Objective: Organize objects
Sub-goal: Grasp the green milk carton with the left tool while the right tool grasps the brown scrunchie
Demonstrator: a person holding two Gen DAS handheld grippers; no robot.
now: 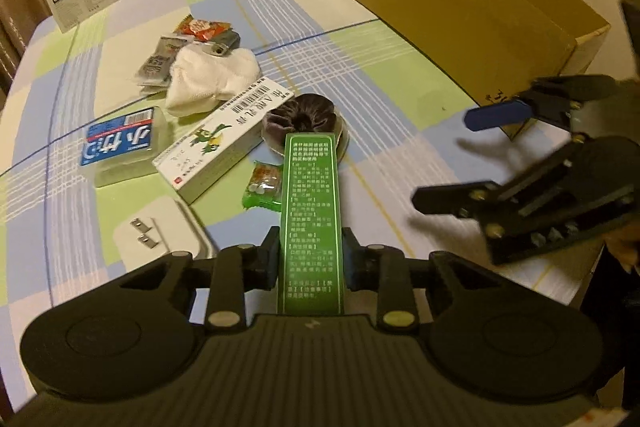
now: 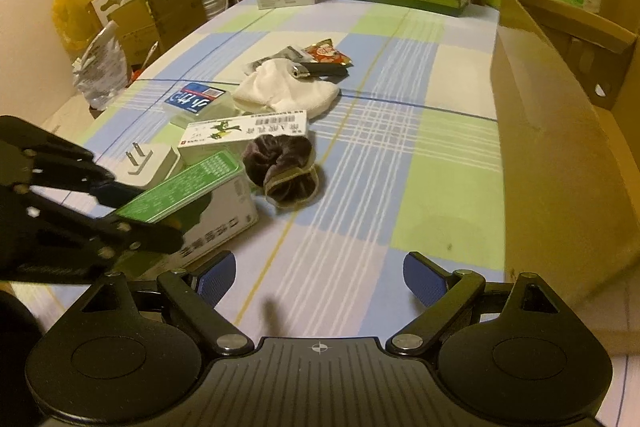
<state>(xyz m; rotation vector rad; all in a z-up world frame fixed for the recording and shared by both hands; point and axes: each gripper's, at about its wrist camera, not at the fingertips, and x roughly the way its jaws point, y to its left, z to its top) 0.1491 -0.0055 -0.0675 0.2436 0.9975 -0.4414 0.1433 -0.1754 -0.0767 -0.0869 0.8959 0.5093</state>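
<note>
One slim green printed carton (image 1: 311, 219) sits clenched between the left tongs (image 1: 311, 251); right tongs (image 2: 316, 277) hang released beside one brown cardboard box (image 2: 560, 163).

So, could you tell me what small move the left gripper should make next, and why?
Probably carry the green box right, toward the open cardboard box. The left gripper has its jaws shut on it above the table, while the right gripper is open and empty.
</note>
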